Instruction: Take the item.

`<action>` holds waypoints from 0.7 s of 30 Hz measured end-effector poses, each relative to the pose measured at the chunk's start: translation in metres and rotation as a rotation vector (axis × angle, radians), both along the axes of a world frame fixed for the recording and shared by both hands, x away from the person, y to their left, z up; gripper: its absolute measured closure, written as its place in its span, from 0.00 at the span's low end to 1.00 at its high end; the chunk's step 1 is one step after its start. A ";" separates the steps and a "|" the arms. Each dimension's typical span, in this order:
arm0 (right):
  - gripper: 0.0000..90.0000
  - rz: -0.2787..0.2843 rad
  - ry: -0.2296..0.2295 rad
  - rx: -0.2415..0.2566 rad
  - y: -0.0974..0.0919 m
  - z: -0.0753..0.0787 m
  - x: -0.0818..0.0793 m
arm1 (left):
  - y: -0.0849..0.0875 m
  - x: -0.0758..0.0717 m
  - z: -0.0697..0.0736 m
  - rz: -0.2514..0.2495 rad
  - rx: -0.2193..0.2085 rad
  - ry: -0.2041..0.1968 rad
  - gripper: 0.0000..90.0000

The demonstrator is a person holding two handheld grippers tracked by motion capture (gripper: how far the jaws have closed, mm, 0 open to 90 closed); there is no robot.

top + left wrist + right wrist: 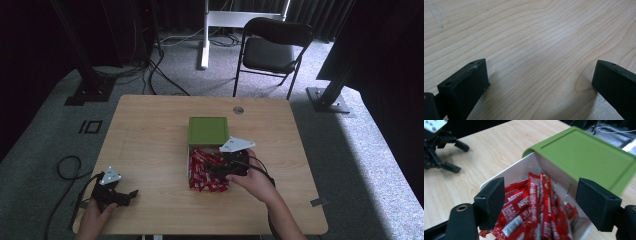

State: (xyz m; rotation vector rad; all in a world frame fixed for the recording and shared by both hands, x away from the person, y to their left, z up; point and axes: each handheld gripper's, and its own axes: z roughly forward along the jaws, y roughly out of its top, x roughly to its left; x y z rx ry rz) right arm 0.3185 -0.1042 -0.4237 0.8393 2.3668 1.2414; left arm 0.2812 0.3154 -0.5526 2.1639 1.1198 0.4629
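I am working the right tongs (540, 202) over the white box (524, 170) of red Nescafé sachets (536, 205), which is sitting near the middle of the table (150, 135). Its green lid (586, 155) is lying partly across the far end, at twelve o'clock from the sachets. The right tongs are standing released, wide apart and gripping nothing, with the sachets lying below and between them. To do this pick well, I am judging that I should be lowering onto a single sachet near the top of the pile, straddling it across its narrow width, and closing only once both pads are flanking it, keeping off the box wall and the lid edge. My right hand (252, 182) is reaching in from five o'clock, wrist angled so the tongs are pointing down and forward. The left tongs (541, 82) are idling, released and empty, at eight o'clock on bare wood, held low in my left hand (95, 217).
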 end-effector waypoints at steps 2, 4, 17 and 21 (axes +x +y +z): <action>0.28 0.018 0.009 -0.011 0.005 -0.004 0.000 | 0.000 0.000 0.000 0.000 0.000 0.000 0.02; 0.31 0.029 0.022 -0.020 0.009 -0.008 0.000 | 0.000 0.000 0.000 0.001 -0.001 0.001 0.02; 0.62 0.076 0.087 -0.076 0.021 -0.028 0.011 | 0.000 0.000 0.000 -0.001 0.001 0.000 0.02; 0.66 0.071 0.110 -0.088 0.023 -0.032 0.013 | 0.000 0.000 0.000 -0.001 0.002 0.000 0.02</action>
